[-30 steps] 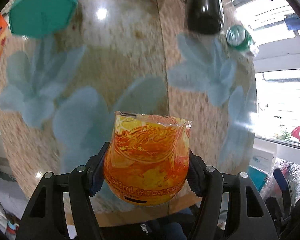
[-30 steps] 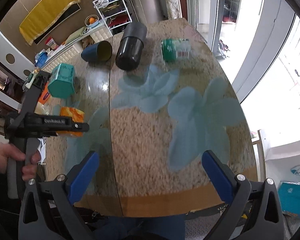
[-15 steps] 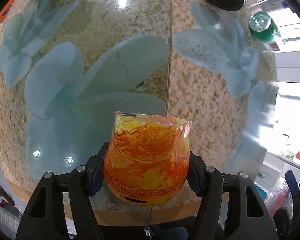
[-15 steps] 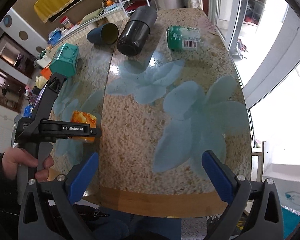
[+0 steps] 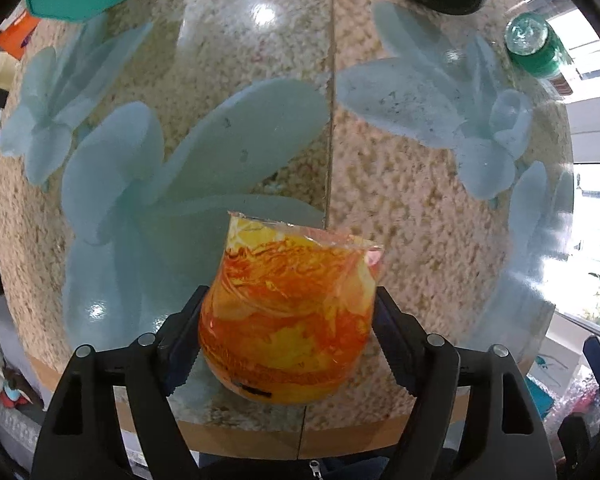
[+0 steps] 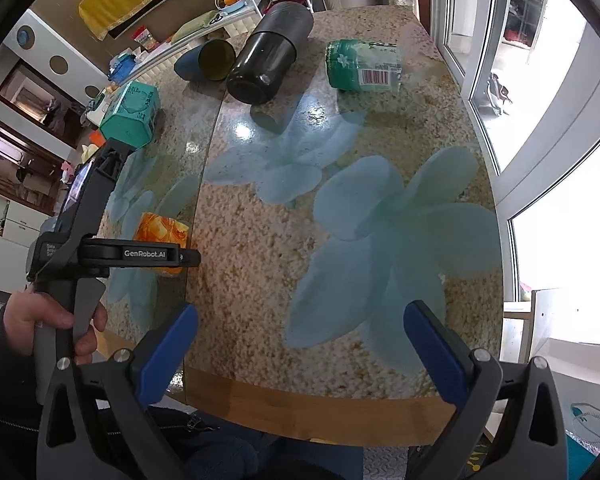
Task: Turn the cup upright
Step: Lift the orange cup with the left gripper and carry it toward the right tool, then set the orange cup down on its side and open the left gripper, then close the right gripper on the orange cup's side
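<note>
An orange and yellow plastic cup sits between the jaws of my left gripper, which is shut on it near the table's front edge. The cup's open rim points away from the camera, toward the tabletop. In the right wrist view the cup shows partly hidden behind the left gripper at the table's left side. My right gripper is open and empty above the front edge of the table.
Lying on the far side of the granite table with blue flower prints are a black cylinder, a dark blue cup, a green can and a teal box. A window is on the right.
The left gripper has tilted and shifted over the table with the cup in it. The right gripper has moved back a little and stays open.
</note>
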`<state>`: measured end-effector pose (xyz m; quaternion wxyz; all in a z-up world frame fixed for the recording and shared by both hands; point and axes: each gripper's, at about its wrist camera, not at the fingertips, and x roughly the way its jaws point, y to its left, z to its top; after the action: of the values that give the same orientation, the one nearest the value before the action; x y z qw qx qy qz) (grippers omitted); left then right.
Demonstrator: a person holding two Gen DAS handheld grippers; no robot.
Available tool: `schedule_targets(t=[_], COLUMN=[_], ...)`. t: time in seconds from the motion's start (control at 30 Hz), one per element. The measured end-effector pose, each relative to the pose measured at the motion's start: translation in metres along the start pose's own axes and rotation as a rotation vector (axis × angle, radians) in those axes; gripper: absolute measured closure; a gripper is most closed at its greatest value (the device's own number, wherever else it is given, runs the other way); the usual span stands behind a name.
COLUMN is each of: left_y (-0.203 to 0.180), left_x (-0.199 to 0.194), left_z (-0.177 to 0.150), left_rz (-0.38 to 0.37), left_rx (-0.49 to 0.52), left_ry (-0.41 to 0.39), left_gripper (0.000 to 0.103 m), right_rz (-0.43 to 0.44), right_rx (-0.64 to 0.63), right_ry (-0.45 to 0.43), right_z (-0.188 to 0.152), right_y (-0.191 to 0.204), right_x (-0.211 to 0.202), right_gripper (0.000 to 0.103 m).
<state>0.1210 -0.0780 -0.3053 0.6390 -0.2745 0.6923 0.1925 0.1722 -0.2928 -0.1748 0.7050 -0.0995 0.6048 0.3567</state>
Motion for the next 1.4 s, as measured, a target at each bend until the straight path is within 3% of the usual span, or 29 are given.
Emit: schedule_targets(t=[0.2, 0.47, 0.73, 0.83, 0.93, 1.4], left_y=[-0.008, 0.006, 0.061, 0.096, 0.120, 0.179], left_x=[-0.023, -0.062, -0.113, -0.130, -0.135, -0.099], left_z=[0.003, -0.002, -0.006, -0.003, 0.003, 0.026], left_rz=[0.004, -0.010, -0.028, -0.054, -0.079, -0.189], left_rx=[0.019, 0.077, 0.165, 0.216, 0.260, 0.361], left_ry=[-0.013, -0.031, -0.107, -0.141, -0.160, -0.070], left_gripper=[0.008, 0.007, 0.007, 0.007, 0.000, 0.000], right_rz=[0.024, 0.070, 0.113, 0.082, 0.076, -0.116], right_rx=[0.013, 0.008, 0.026, 0.031, 0.065, 0.168], right_ry=[-0.009, -0.022, -0.007, -0.004, 0.016, 0.212], right_z=[0.002, 0.016, 0.037, 0.045, 0.052, 0.078], right_y=[-0.002, 0.019, 0.065, 0.087, 0.107, 0.151], right_x=[-0.001, -0.002, 0.009, 0.017, 0.028, 0.114], right_gripper=[0.000, 0.000, 0.000, 0.000, 0.000, 0.000])
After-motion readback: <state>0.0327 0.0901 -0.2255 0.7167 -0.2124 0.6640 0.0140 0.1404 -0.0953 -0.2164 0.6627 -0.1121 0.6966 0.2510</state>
